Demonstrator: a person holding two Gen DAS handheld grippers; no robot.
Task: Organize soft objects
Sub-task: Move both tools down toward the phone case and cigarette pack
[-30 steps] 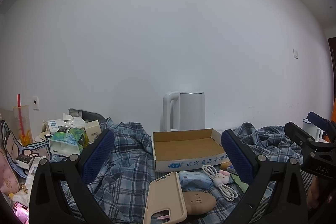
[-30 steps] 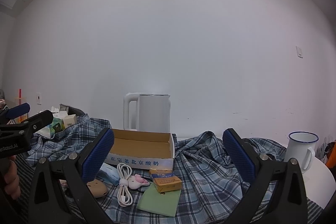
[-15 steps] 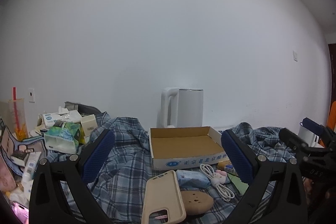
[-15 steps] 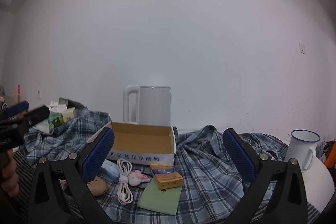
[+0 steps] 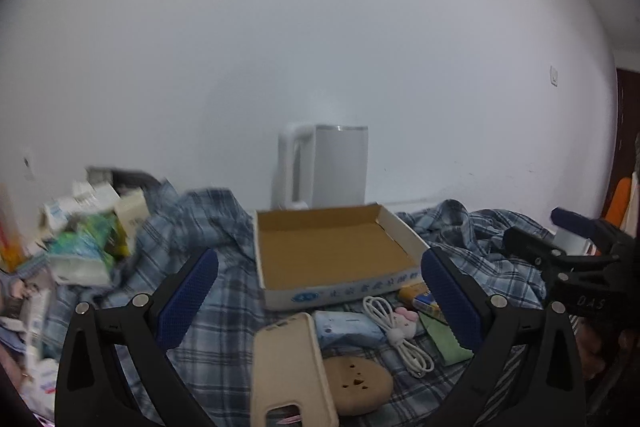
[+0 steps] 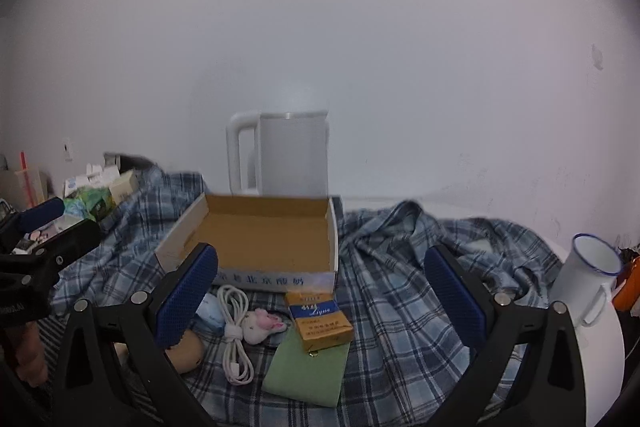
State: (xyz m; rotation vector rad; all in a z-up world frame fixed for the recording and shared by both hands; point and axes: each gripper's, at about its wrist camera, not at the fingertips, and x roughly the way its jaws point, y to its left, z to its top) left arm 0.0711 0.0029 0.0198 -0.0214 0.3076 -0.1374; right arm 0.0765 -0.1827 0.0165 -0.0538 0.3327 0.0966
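An empty shallow cardboard box (image 5: 332, 251) (image 6: 260, 239) sits on a blue plaid cloth (image 5: 224, 303) (image 6: 420, 267). In front of it lie a beige phone case (image 5: 288, 367), a blue tissue pack (image 5: 348, 327), a tan round plush (image 5: 356, 383) (image 6: 188, 351), a white cable with a pink bunny charm (image 5: 400, 323) (image 6: 260, 323), a green cloth (image 6: 308, 367) and a yellow cigarette pack (image 6: 320, 319). My left gripper (image 5: 320, 303) is open and empty above the phone case. My right gripper (image 6: 320, 303) is open and empty above the cigarette pack.
A white kettle (image 5: 324, 167) (image 6: 280, 155) stands behind the box against the wall. A pile of packets and small boxes (image 5: 84, 235) lies at the left. A white enamel mug (image 6: 588, 279) stands at the right on the white table edge.
Both grippers have moved forward and tilted down toward the box, which now looks larger and nearer. Both stay open and empty.
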